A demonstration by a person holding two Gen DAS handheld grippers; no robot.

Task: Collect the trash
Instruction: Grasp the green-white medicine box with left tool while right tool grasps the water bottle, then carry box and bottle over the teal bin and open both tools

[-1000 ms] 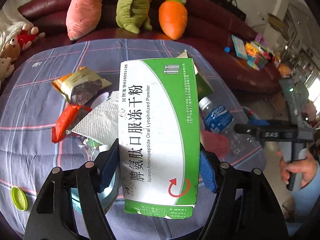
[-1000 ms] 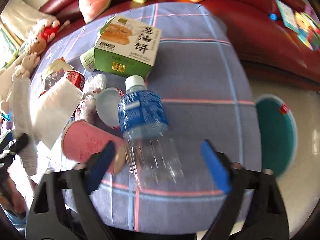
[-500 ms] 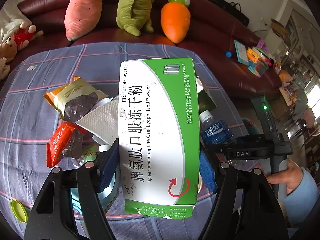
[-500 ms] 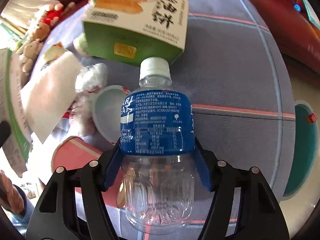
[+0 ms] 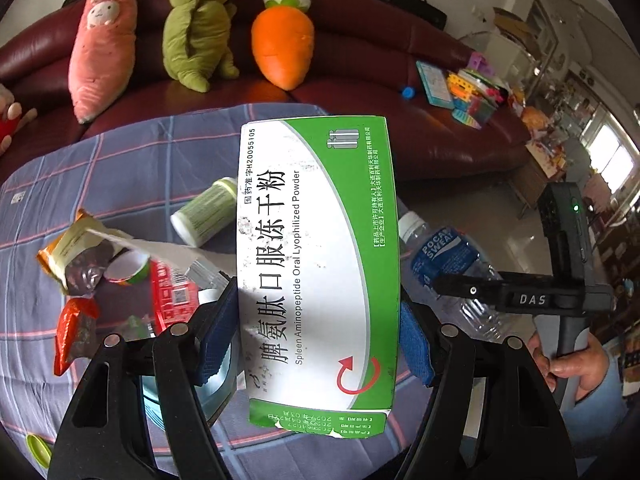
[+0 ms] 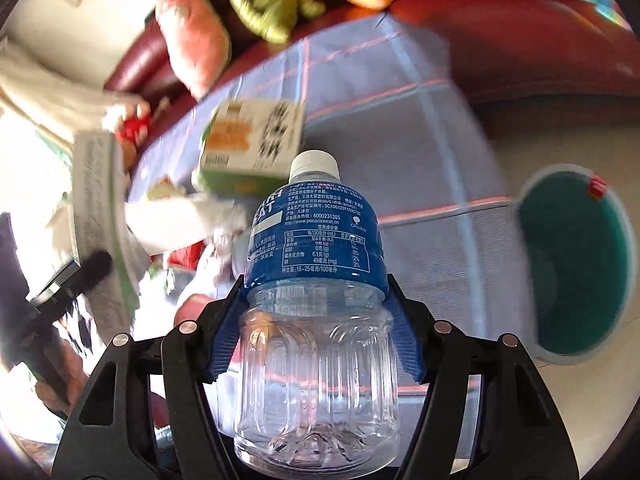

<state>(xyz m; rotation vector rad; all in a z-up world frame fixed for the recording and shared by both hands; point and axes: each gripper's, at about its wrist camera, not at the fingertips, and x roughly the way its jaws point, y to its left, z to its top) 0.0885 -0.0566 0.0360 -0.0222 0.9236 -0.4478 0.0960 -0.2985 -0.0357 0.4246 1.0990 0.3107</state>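
My left gripper [image 5: 316, 320] is shut on a green and white medicine box [image 5: 320, 220], held up over the plaid tablecloth [image 5: 140, 160]. Blue pads press both long sides of the box. In the right wrist view, my right gripper [image 6: 316, 300] is shut on an empty clear bottle [image 6: 316, 220] with a blue label and white cap, lifted off the table. That bottle [image 5: 440, 248] also shows to the right of the box, with a hand [image 5: 572, 364] on the right gripper's handle. The medicine box [image 6: 96, 200] appears blurred at the left edge.
Loose trash lies on the cloth: an orange snack bag [image 5: 68, 252], a red wrapper [image 5: 76, 332], a green tub [image 5: 204, 212] and a green food box [image 6: 256, 140]. A teal bin [image 6: 576, 264] stands on the floor right of the table. A red sofa [image 5: 380, 60] with plush toys is behind.
The right gripper closed on the bottle and lifted it off the table. The left gripper rose and shifted with the medicine box still in it.
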